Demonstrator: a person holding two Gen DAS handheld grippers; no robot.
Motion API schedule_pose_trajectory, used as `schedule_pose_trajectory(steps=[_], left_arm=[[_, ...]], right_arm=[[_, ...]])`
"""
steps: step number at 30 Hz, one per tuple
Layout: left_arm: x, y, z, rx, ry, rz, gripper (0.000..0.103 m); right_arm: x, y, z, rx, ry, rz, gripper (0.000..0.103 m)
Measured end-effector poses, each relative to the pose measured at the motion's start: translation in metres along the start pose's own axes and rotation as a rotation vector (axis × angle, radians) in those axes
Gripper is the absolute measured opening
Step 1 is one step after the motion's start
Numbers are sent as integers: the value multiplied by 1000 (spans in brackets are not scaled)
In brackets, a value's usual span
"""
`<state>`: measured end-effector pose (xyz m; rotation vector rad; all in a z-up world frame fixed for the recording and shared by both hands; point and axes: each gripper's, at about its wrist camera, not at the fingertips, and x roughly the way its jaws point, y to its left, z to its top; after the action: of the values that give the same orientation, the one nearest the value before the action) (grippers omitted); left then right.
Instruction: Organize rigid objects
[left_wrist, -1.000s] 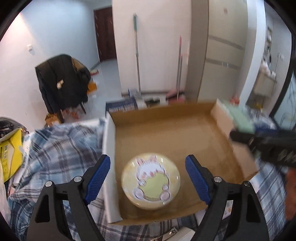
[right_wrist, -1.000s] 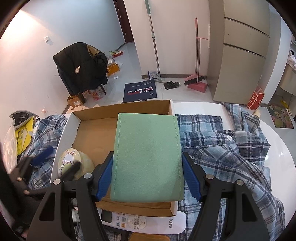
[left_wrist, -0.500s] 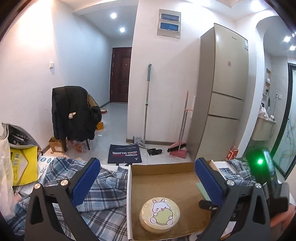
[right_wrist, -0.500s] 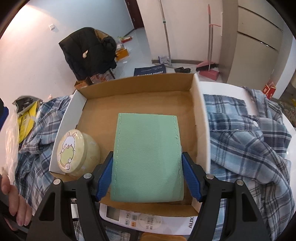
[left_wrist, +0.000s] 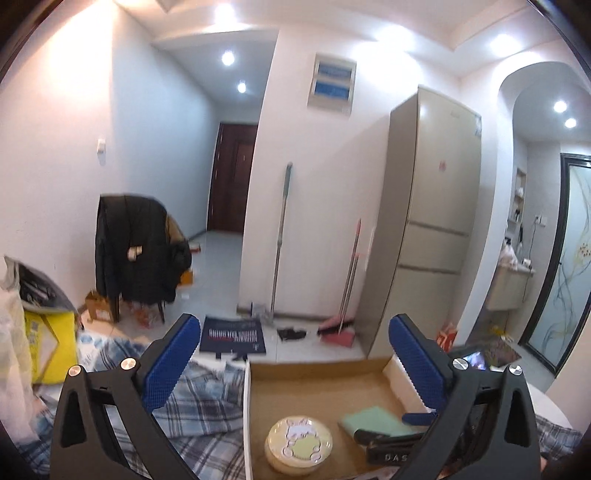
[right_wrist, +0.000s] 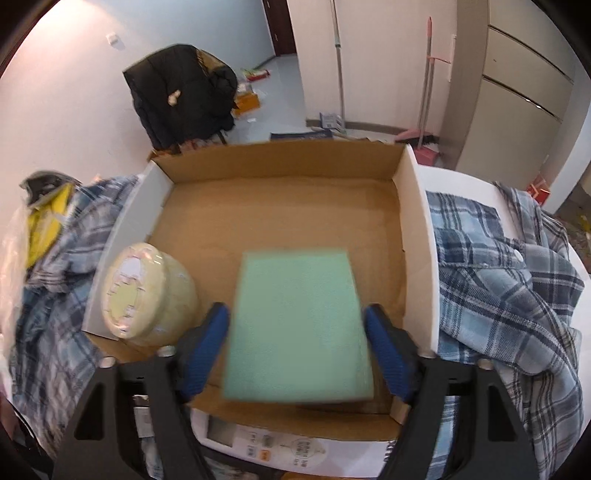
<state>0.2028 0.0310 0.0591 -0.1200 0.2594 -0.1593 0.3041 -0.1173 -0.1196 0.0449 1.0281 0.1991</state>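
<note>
My right gripper (right_wrist: 297, 354) is shut on a flat green case (right_wrist: 295, 325) and holds it low inside the open cardboard box (right_wrist: 280, 170), right of a round yellow tin with a rabbit lid (right_wrist: 147, 291). In the left wrist view the green case (left_wrist: 373, 419) lies in the right gripper inside the box (left_wrist: 317, 369), beside the tin (left_wrist: 299, 443). My left gripper (left_wrist: 295, 365) is open and empty, raised above and behind the box's near left side.
Blue plaid shirts (right_wrist: 509, 280) lie on both sides of the box on the white table (right_wrist: 461, 177). A white remote control (right_wrist: 288, 446) lies in front of the box. A yellow bag (left_wrist: 48, 339) sits at the far left.
My right gripper has carried the green case forward and down into the box. My left gripper has lifted and tilted up away from the tin, staying open.
</note>
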Motion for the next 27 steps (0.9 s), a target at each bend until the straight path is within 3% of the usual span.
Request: schedule_pose_trajectory(steps=[6, 11, 17, 21, 24, 27], left_arm=[[-48, -10, 27, 13, -123, -14, 103], [-69, -21, 38, 49, -120, -17, 103], [-94, -37, 23, 71, -93, -50, 103], [-124, -48, 16, 75, -111, -52, 103], [-156, -45, 13, 19, -148, -129, 103], [-168, -42, 7, 12, -151, -63, 103]], right_arm=[[-48, -1, 4, 8, -113, -24, 88], [-113, -1, -5, -1, -225, -97, 88], [-178, -10, -46, 38, -309, -128, 89], [-199, -11, -70, 57, -331, -140, 89], [-207, -15, -89, 123, -356, -137, 89], [-208, -19, -110, 197, -366, -156, 89]])
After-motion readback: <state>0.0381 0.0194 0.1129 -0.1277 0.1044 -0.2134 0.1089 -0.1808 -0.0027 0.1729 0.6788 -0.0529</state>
